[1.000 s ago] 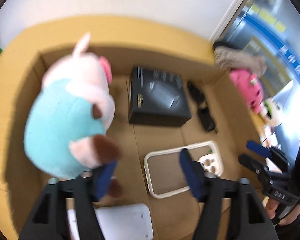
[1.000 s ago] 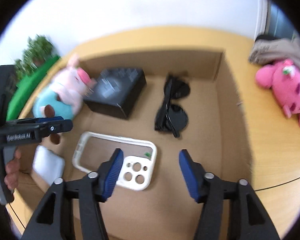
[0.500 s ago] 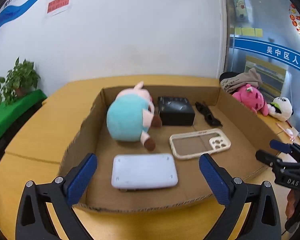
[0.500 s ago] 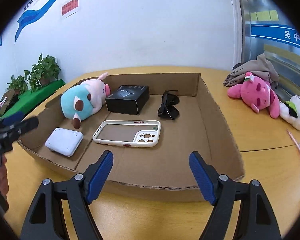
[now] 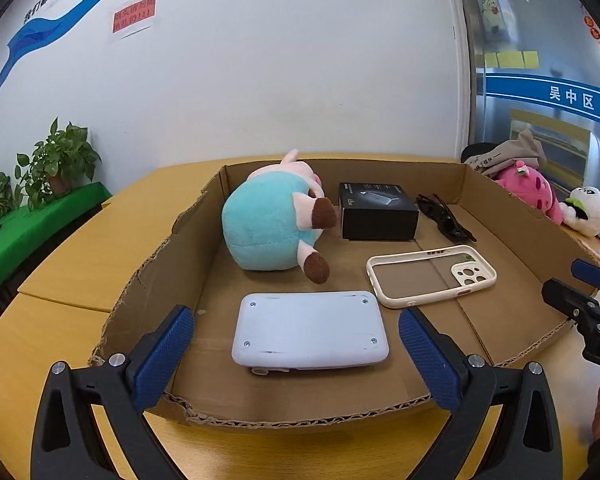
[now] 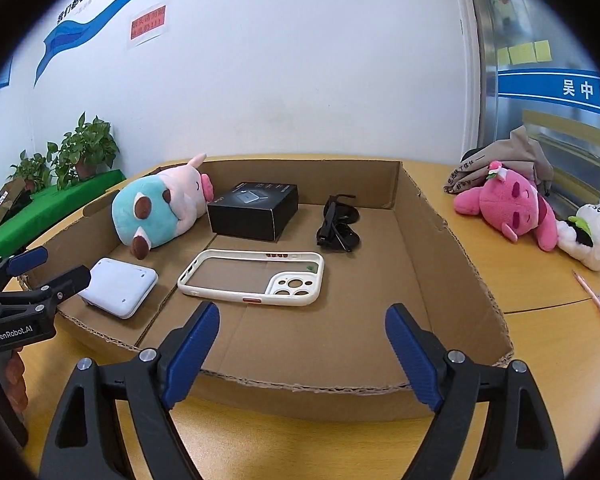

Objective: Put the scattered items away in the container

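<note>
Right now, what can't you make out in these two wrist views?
- Underside of the white device: both views, it lies face down in the cardboard box.
- Print on the black box: too small in both views.
- Far side of the sunglasses: left view, black box hides part.
- Pink plush and panda plush on the table outside the box: cut off by the left view's edge.
- Red wall notice: text too small.

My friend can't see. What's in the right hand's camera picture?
A cardboard box holds a blue-and-pink plush toy, black box, sunglasses, phone case and white device. The empty right gripper, jaws opening, hovers at its near edge.
</note>
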Motion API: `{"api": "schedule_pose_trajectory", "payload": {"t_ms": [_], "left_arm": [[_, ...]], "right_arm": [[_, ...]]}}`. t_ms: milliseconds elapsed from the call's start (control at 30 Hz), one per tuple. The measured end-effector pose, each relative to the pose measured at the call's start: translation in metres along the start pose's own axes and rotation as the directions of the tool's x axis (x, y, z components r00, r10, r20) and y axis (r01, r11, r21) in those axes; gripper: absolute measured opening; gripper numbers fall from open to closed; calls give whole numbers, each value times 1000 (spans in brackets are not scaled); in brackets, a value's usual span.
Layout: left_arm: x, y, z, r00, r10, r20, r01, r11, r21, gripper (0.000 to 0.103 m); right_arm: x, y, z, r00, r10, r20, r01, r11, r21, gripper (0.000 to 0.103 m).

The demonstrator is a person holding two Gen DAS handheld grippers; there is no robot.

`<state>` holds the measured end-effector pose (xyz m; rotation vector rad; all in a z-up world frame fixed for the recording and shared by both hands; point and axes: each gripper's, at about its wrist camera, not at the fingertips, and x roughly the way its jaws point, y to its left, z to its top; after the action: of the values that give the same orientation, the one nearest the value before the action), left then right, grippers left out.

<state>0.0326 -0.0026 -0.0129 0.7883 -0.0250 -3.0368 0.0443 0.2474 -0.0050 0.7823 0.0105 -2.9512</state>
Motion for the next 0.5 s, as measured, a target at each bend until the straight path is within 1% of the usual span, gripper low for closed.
{"api": "schedule_pose_trajectory", "payload": {"t_ms": [67,167,233,500], "left_arm": [[1,1,-1,1000,-23,-9,23,1000,-6,103],[8,8,-1,994,-104,-44,102,994,-43,103],[10,10,-3,989,-134,-60,130,989,-67,103],[0,1,-7,998,-51,-44,48,997,-61,103]], "right_arm": [[0,1,0,1000,2,-2,-2,1000,-2,87],[1,1,0,1000,-1,-4,1,1000,-3,89],[2,2,0,1000,-7,-6,7,1000,-4,90],[3,4,0,1000,-20,-13,20,1000,-3,93]]}}
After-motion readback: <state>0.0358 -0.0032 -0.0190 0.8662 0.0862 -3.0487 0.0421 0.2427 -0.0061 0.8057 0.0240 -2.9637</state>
